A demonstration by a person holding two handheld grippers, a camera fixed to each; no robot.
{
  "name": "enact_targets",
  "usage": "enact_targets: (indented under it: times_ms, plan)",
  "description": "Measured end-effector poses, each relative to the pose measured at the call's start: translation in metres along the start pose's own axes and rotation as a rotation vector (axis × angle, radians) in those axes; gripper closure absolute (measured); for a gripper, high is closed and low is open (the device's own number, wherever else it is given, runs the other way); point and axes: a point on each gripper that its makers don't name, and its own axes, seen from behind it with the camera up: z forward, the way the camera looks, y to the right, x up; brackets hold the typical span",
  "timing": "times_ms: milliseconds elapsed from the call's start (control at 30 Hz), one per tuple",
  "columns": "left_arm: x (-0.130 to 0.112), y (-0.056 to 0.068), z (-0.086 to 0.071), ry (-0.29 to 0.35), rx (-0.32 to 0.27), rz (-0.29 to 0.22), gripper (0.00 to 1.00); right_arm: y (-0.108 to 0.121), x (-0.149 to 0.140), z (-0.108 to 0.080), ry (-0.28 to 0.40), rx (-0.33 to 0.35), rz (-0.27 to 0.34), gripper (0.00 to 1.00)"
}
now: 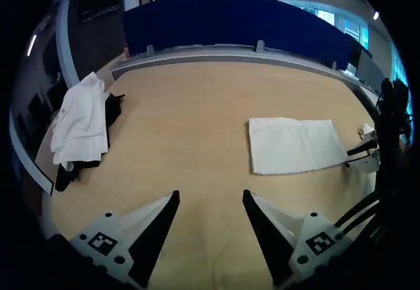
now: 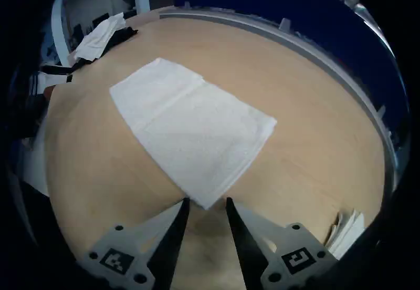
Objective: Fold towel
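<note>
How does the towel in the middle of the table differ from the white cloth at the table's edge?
The towel lies flat and smooth as a neat rectangle; the white cloth is crumpled in a heap. The towel rests directly on the table; the white cloth is draped over a dark item. Both are white fabric.

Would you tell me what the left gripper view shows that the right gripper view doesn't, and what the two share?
Left gripper view: the left gripper, fingers wide apart over bare table, and the right gripper seen from outside at the towel's edge. Right gripper view: the towel's near corner up close, lying between the right gripper's open fingers. Both: the folded towel, the cloth pile and the blue partition.
</note>
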Motion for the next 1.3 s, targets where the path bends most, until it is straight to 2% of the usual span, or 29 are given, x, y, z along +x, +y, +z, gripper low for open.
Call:
enact_targets:
  times_ms: [167,300,433,667,833,1000,1300]
  plan:
    - [0.001,-0.003,-0.003,0.003,0.0,-0.005,0.11,-0.001,-0.002,0.001,-0.003,0.01,0.004,0.68]
    - [0.001,-0.003,-0.004,0.002,0.0,-0.006,0.11,-0.001,-0.001,0.002,0.001,0.013,0.005,0.87]
    - [0.0,-0.004,-0.004,0.001,-0.001,-0.002,0.11,-0.003,0.0,0.001,0.005,0.014,-0.006,0.93]
    - [0.0,-0.003,-0.004,-0.001,-0.007,-0.005,0.11,-0.001,0.006,-0.003,0.009,-0.005,-0.043,0.95]
    - [0.002,-0.004,-0.006,0.002,-0.011,-0.013,0.11,0.002,0.023,-0.013,0.029,-0.019,-0.062,0.95]
    - [0.004,-0.009,-0.009,0.008,0.001,-0.021,0.11,0.004,0.049,-0.025,0.058,-0.035,-0.093,0.95]
    - [0.008,-0.016,-0.015,0.025,0.006,-0.06,0.11,-0.001,0.109,-0.045,0.12,-0.058,-0.193,0.95]
